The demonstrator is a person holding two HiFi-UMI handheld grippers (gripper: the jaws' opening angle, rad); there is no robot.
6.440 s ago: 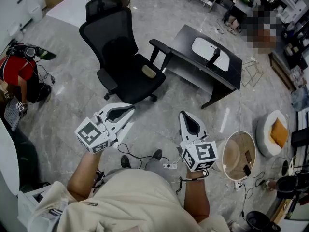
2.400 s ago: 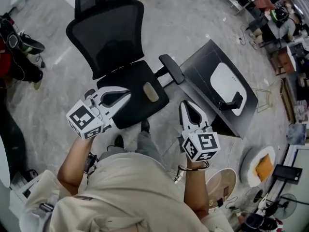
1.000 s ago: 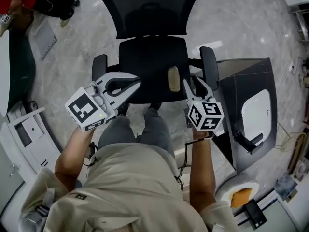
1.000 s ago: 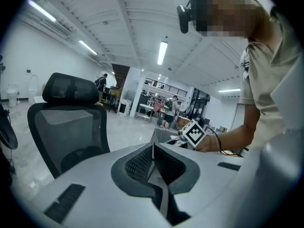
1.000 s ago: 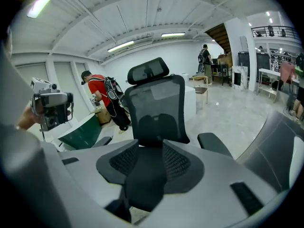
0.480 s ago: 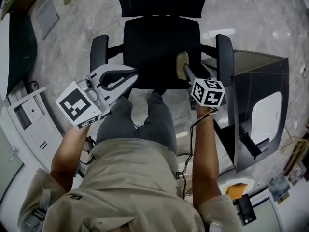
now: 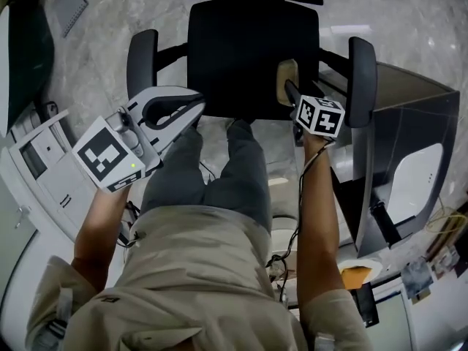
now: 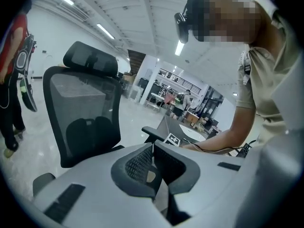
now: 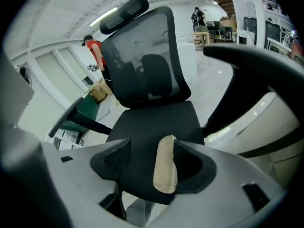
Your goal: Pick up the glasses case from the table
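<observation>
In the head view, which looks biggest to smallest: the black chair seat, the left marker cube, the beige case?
1. chair seat
2. left marker cube
3. beige case
The cube sits nearer the camera, which inflates it.

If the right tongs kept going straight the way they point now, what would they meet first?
Most likely the beige glasses case, lying on the office chair seat. It shows between the jaws of the right tongs, close to one jaw; they have just been opening. Depth is unclear.
</observation>
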